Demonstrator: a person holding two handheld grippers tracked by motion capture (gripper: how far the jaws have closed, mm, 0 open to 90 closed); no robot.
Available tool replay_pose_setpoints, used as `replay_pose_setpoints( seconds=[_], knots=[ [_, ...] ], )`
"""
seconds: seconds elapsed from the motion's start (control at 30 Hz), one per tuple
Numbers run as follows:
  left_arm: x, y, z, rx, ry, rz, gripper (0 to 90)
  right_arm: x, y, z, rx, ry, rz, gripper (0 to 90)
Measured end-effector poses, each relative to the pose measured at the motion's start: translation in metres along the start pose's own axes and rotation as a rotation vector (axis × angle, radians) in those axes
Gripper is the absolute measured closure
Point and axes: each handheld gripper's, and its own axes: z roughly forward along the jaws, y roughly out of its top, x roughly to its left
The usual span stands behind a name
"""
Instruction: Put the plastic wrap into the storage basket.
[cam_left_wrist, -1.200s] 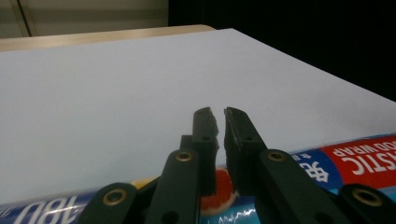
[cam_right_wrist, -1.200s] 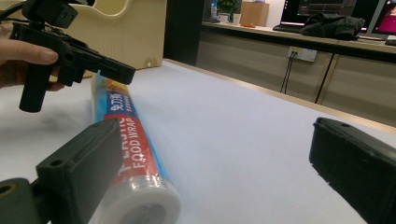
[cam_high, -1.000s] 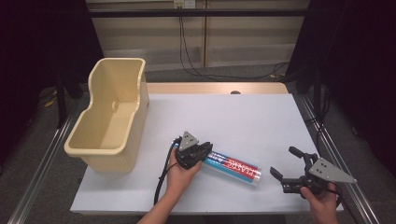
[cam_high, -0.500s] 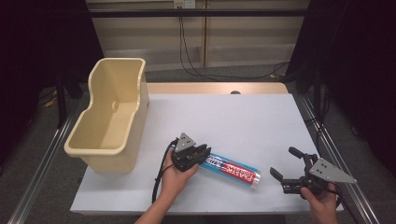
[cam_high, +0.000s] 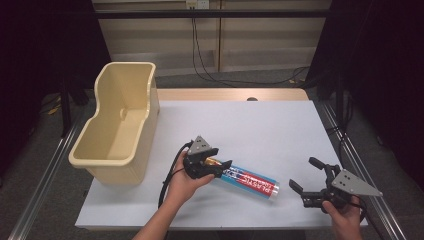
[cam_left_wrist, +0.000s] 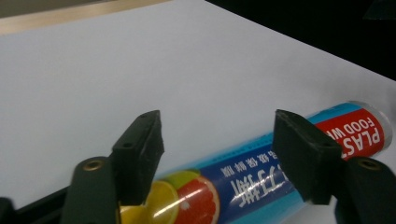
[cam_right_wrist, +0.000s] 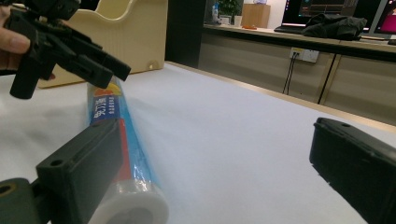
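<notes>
Two hand-held grippers are what I have on the white table (cam_high: 260, 125), one in each hand. The plastic wrap roll (cam_high: 247, 179) lies flat near the front edge, between them. On its label I read "PLAS" and "FOOD W" in white on a red panel, upside down in the left gripper view, beside Chinese characters on blue and a picture of citrus slices. My left hand-held gripper (cam_high: 216, 169) sits low over the roll's left end, jaws spread wide to either side of the tube; I cannot tell whether they touch it. My left hand (cam_high: 186, 181) grips it from behind, forearm coming up from the bottom edge. My right hand-held gripper (cam_high: 307, 176) rests near the front right corner, jaws wide apart, aimed at the roll's white end. A cream plastic bin (cam_high: 117, 125) stands at the left.
</notes>
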Motion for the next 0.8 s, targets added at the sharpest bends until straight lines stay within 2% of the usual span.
replay_pose_setpoints(
  seconds=[0.07,0.1,0.13,0.2,0.23,0.27,0.4,0.43,0.47,0.53,0.57,0.6,0.67,0.8],
  knots=[
    [0.003,0.008,0.002,0.031,-0.028,0.006,21.1,0.000,0.000,0.000,-0.001,0.000,0.000,2.3],
    [0.004,0.010,0.003,0.039,-0.037,0.020,20.2,0.000,0.000,0.000,-0.002,-0.001,0.002,2.3],
    [0.006,0.017,0.006,0.088,-0.056,0.056,18.7,-0.001,0.000,-0.001,0.001,-0.001,0.002,2.3],
    [0.006,0.022,0.010,0.126,-0.074,0.078,15.4,-0.001,0.000,-0.001,0.000,-0.002,0.000,2.3],
    [0.006,0.022,0.010,0.126,-0.074,0.078,15.0,-0.002,0.001,-0.001,0.000,-0.002,-0.001,2.3],
    [0.006,0.027,0.013,0.154,-0.078,0.099,14.0,-0.002,0.000,-0.001,-0.002,-0.004,0.000,2.3],
    [0.005,0.032,0.021,0.234,-0.106,0.133,7.7,-0.003,0.000,-0.002,-0.003,-0.004,0.001,2.3],
    [0.005,0.032,0.021,0.234,-0.106,0.133,7.5,-0.003,0.000,-0.002,-0.003,-0.004,0.001,2.3],
    [0.004,0.033,0.026,0.290,-0.133,0.166,5.2,-0.003,0.001,-0.002,-0.005,-0.006,0.005,2.3],
    [0.001,0.035,0.029,0.333,-0.140,0.227,3.3,-0.003,0.001,-0.002,-0.006,-0.004,0.006,2.3],
    [0.001,0.035,0.029,0.333,-0.140,0.227,3.3,-0.003,0.001,-0.002,-0.006,-0.005,0.006,2.3],
    [-0.002,0.036,0.034,0.387,-0.162,0.277,2.9,-0.003,0.001,-0.002,-0.005,-0.005,0.006,2.3],
    [-0.005,0.038,0.038,0.435,-0.161,0.325,2.1,-0.003,0.001,-0.002,-0.005,-0.004,0.005,2.3],
    [-0.008,0.040,0.046,0.504,-0.185,0.374,2.1,-0.004,0.001,-0.002,-0.004,-0.004,-0.001,2.4]
  ],
)
